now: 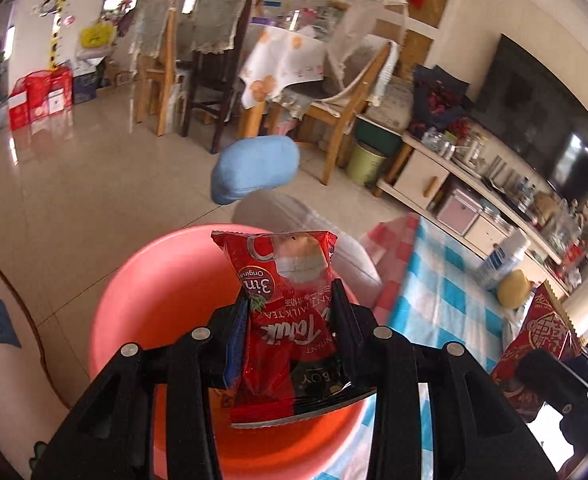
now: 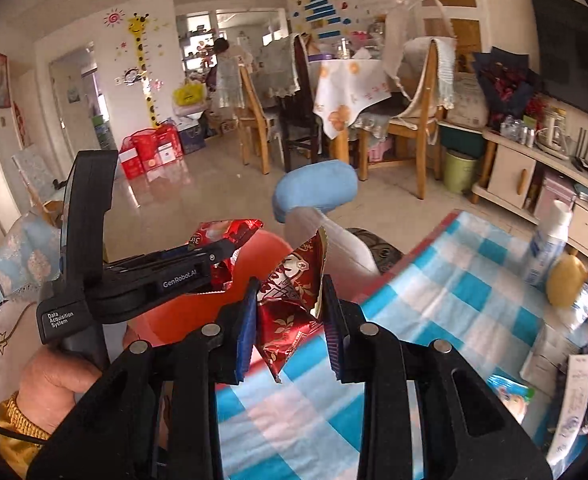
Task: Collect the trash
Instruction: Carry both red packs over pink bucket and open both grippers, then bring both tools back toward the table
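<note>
The table (image 2: pixel 433 280), under a blue-and-white checked cloth, occupied the right of the scene, with a pink basin (image 1: pixel 154 300) at its left edge. The left gripper (image 1: pixel 290 308) was positioned over the basin, its jaws clamped on a red milk-tea sachet (image 1: pixel 286 312) held upright. The right gripper (image 2: pixel 288 312) was at the table's near-left edge, just right of the basin, its jaws clamped on a crumpled red-and-gold wrapper (image 2: pixel 290 300).
</note>
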`<act>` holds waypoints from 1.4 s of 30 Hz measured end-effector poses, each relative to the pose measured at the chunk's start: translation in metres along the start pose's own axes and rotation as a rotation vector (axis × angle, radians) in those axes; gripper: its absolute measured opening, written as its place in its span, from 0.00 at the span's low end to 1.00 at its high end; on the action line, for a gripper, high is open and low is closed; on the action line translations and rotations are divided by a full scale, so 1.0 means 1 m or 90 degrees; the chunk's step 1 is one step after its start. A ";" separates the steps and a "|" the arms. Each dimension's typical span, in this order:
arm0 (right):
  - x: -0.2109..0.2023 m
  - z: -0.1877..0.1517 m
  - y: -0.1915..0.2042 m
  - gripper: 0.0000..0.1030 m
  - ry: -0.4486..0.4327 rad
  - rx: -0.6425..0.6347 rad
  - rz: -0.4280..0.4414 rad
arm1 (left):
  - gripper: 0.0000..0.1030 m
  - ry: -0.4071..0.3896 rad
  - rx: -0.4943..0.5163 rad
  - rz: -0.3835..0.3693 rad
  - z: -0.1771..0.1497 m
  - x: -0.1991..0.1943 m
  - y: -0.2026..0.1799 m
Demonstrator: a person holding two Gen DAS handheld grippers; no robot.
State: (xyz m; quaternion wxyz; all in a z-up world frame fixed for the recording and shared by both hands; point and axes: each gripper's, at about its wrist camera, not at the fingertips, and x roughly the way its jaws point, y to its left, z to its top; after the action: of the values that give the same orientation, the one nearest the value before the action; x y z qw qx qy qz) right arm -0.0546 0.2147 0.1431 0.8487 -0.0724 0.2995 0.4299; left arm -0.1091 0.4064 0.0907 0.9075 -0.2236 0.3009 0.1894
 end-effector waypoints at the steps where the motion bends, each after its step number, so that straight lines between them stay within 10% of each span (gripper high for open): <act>1: 0.012 0.004 0.008 0.31 0.006 -0.006 0.008 | 0.38 0.003 -0.018 0.009 0.002 0.002 0.008; 9: 0.086 0.006 0.037 0.38 0.077 -0.017 0.040 | 0.46 0.028 -0.074 0.071 0.005 0.020 0.040; 13: 0.085 -0.004 0.033 0.68 0.075 0.007 0.026 | 0.73 0.019 -0.064 0.083 0.003 0.017 0.037; 17: 0.066 -0.015 0.027 0.81 0.057 0.016 -0.017 | 0.77 0.003 -0.052 0.073 0.003 0.014 0.029; 28: 0.000 -0.047 -0.002 0.95 -0.009 -0.004 -0.138 | 0.88 -0.113 0.000 0.011 -0.010 -0.006 -0.010; 42: -0.070 -0.087 -0.024 0.96 -0.016 -0.004 -0.231 | 0.88 -0.093 0.154 -0.066 -0.036 -0.015 -0.089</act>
State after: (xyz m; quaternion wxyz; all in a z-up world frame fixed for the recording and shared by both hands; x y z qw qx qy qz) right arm -0.1065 0.1182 0.1094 0.9159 -0.1224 0.2695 0.2713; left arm -0.0946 0.3106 0.1001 0.9558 -0.1135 0.2431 0.1201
